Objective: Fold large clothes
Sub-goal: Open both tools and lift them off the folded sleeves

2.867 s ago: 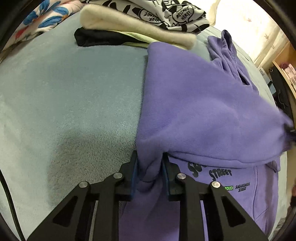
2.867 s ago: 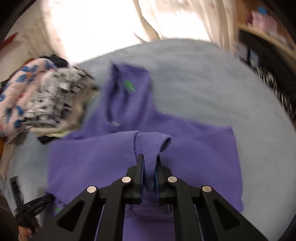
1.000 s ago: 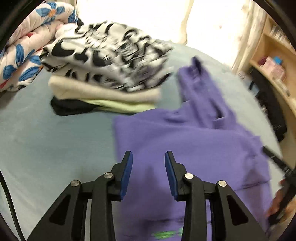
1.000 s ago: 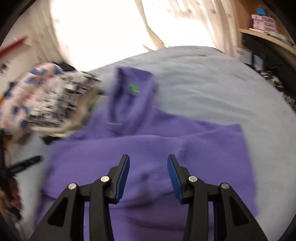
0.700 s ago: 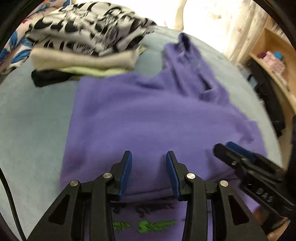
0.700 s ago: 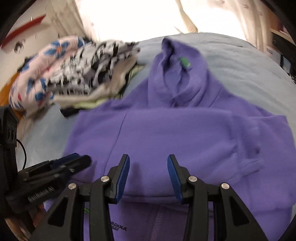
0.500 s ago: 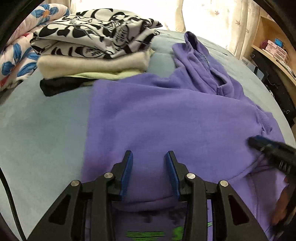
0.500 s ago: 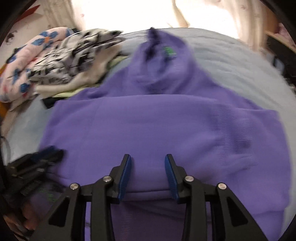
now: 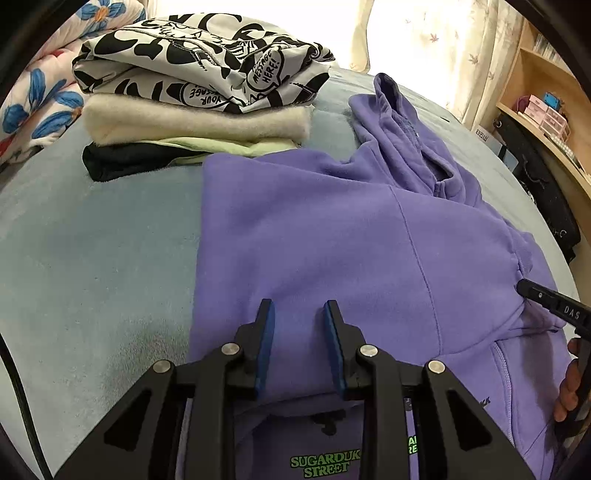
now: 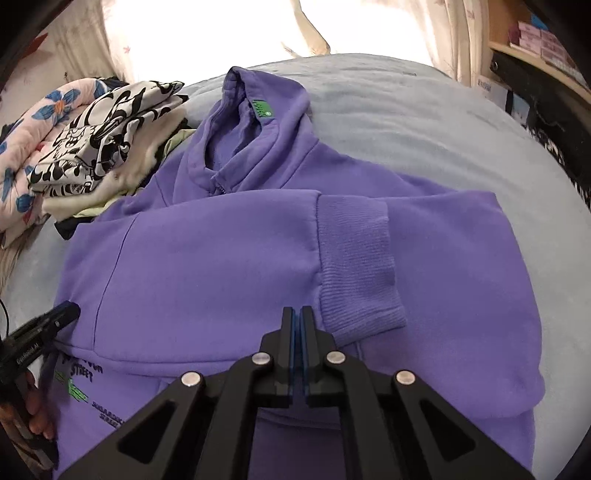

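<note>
Purple fleece hoodie [image 9: 332,236] lies flat on the pale blue bed [image 9: 92,258], sleeves folded across its chest. Left claw [image 9: 298,314] hovers over the sleeve, jaws closing with nothing between them. Right claw [image 10: 296,314] sits pinched together, empty, just beside the ribbed cuff [image 10: 356,266].

Bright curtained window [image 10: 207,33] behind a grey-blue bed [image 9: 92,240], wooden shelves [image 9: 546,110] alongside.

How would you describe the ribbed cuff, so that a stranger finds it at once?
Start from the purple hoodie spread on the grey-blue bed cover. One sleeve lies folded across its chest, and the cuff ends that sleeve. Its ribbed knit sets it apart from the smooth fleece around it.
</note>
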{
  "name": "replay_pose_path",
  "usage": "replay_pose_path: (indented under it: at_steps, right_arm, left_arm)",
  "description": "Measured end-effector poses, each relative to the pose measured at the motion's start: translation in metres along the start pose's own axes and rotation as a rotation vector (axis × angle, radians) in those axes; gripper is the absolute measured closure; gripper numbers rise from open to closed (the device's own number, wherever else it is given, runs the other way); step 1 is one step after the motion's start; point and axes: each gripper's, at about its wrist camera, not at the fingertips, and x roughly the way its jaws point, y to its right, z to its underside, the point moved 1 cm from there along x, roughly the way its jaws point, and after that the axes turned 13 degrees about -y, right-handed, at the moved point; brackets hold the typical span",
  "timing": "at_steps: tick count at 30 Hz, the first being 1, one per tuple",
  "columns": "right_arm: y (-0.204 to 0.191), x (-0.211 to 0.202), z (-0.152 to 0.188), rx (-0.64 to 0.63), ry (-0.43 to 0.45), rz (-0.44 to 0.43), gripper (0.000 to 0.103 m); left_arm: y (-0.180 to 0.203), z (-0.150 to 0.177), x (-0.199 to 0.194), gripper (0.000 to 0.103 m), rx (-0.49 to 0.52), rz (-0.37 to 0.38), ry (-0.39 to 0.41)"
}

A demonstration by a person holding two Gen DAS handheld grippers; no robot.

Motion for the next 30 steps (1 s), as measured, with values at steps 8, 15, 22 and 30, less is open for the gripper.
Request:
replay_pose_path:
  at_steps: [8, 15, 22, 30]
  right_arm:
    - [-0.005, -0.008, 0.001, -0.013, -0.023, 0.032, 0.100]
    - [-0.007, -0.013, 0.009, -0.011, -0.051, 0.038, 0.100]
    - [-0.013, -0.035, 0.021, -0.022, -0.036, 0.033, 0.100]
    - [-0.023, -0.068, 0.041, -0.037, -0.015, 0.018, 0.100]
  left_arm:
    - [0.003, 0.000, -0.002, 0.076, -0.010, -0.006, -0.021]
    - [0.004, 0.003, -0.011, 0.076, -0.011, -0.025, -0.038]
    - [0.011, 0.013, -0.032, 0.069, 0.016, -0.067, -0.042]
    - [0.020, 0.028, -0.074, 0.066, 0.050, -0.091, -0.017]
